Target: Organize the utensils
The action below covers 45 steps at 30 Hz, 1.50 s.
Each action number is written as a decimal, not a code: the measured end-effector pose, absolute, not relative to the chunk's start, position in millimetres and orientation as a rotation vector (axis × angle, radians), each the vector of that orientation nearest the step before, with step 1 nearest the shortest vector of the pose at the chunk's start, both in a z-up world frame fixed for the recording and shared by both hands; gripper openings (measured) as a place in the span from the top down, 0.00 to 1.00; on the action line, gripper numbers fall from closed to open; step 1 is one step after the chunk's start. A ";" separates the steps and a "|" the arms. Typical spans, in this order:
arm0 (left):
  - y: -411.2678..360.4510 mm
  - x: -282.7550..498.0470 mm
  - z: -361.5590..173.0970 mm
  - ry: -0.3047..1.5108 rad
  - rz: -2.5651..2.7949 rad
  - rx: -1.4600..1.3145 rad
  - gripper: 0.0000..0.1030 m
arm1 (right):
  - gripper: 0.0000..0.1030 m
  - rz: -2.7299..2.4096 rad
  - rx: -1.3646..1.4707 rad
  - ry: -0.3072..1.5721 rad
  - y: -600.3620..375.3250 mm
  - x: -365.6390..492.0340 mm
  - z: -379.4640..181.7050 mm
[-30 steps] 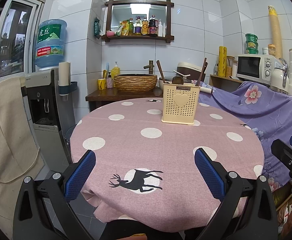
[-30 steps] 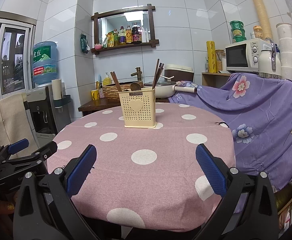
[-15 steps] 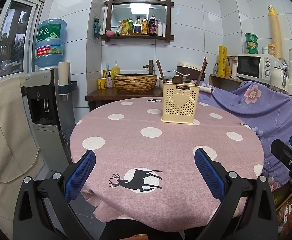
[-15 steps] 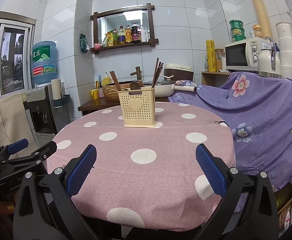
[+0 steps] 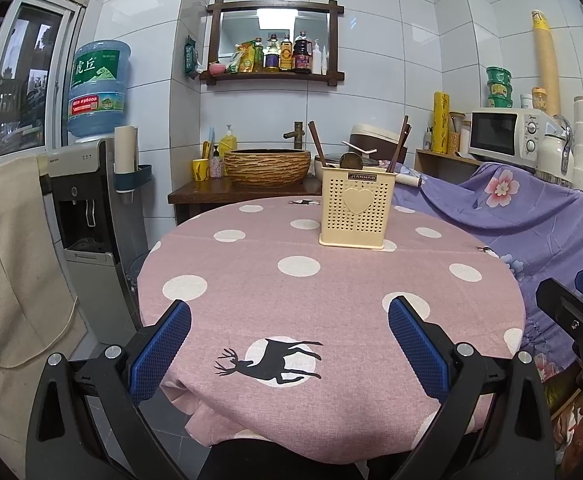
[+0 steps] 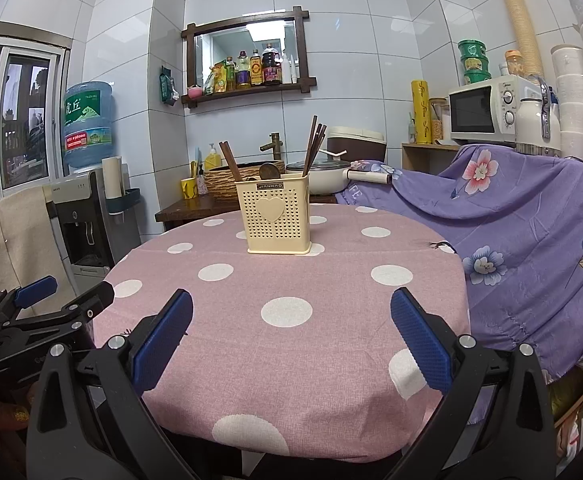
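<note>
So: round table with pink dotted cloth fills the space ahead of both grippers. Cream utensil holder stands upright on it, well ahead of the left gripper and slightly to its right; from the right gripper it sits ahead, slightly left. Dark chopsticks and a spoon stick up out of the holder. Both grippers spread wide, nothing held, hovering at the near table edge.
</note>
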<state>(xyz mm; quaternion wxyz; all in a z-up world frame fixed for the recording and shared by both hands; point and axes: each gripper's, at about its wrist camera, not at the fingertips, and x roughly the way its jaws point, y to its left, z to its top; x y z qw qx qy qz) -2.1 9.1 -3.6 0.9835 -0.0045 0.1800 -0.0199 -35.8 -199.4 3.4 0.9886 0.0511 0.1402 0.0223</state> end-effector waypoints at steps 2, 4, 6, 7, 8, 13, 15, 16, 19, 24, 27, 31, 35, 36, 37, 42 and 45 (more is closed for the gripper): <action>9.3 -0.6 -3.3 0.368 -0.036 -0.007 0.06 | 0.05 0.044 0.102 0.282 -199.0 -36.5 2.8; 10.0 -0.1 -3.0 0.371 -0.034 -0.009 0.06 | 0.05 0.044 0.100 0.280 -198.4 -36.8 2.9; 10.9 -0.6 -2.7 0.370 -0.035 -0.012 0.06 | 0.05 0.044 0.097 0.281 -197.7 -36.5 2.9; 10.9 -0.5 -2.2 0.369 -0.035 -0.011 0.06 | 0.05 0.044 0.096 0.281 -197.5 -36.6 2.7; 11.0 -0.7 -2.2 0.369 -0.036 -0.010 0.06 | 0.05 0.044 0.096 0.281 -197.5 -36.6 2.6; 11.0 -0.6 -1.7 0.369 -0.036 -0.011 0.06 | 0.05 0.044 0.096 0.281 -197.2 -36.8 2.6; 11.6 -1.1 -1.6 0.370 -0.036 -0.012 0.06 | 0.05 0.045 0.096 0.282 -197.3 -36.5 2.8; 11.6 -1.2 -1.6 0.370 -0.036 -0.013 0.06 | 0.05 0.045 0.095 0.283 -197.1 -36.6 2.5; 11.2 -1.2 -0.8 0.370 -0.036 -0.013 0.06 | 0.05 0.045 0.094 0.282 -196.9 -36.7 2.6; 11.1 -1.2 -0.8 0.370 -0.037 -0.011 0.06 | 0.05 0.045 0.093 0.283 -196.4 -36.1 2.4; 11.0 -1.6 -0.2 0.370 -0.038 -0.010 0.06 | 0.05 0.045 0.093 0.283 -196.3 -36.1 2.5; 10.9 -1.5 -0.2 0.370 -0.037 -0.010 0.06 | 0.05 0.045 0.094 0.283 -196.5 -36.2 2.5; 10.8 -1.8 -0.1 0.370 -0.037 -0.009 0.06 | 0.05 0.045 0.094 0.283 -197.3 -35.6 3.0; 10.8 -1.6 -0.1 0.370 -0.038 -0.010 0.06 | 0.05 0.045 0.094 0.283 -197.8 -35.2 3.1; 10.8 -1.7 -0.1 0.370 -0.038 -0.010 0.06 | 0.05 0.045 0.094 0.283 -197.7 -35.4 3.0; 10.7 -1.8 0.1 0.370 -0.038 -0.009 0.06 | 0.05 0.045 0.094 0.283 -197.9 -35.6 3.2; 10.6 -1.8 0.1 0.369 -0.038 -0.010 0.06 | 0.05 0.045 0.093 0.283 -197.9 -35.2 3.2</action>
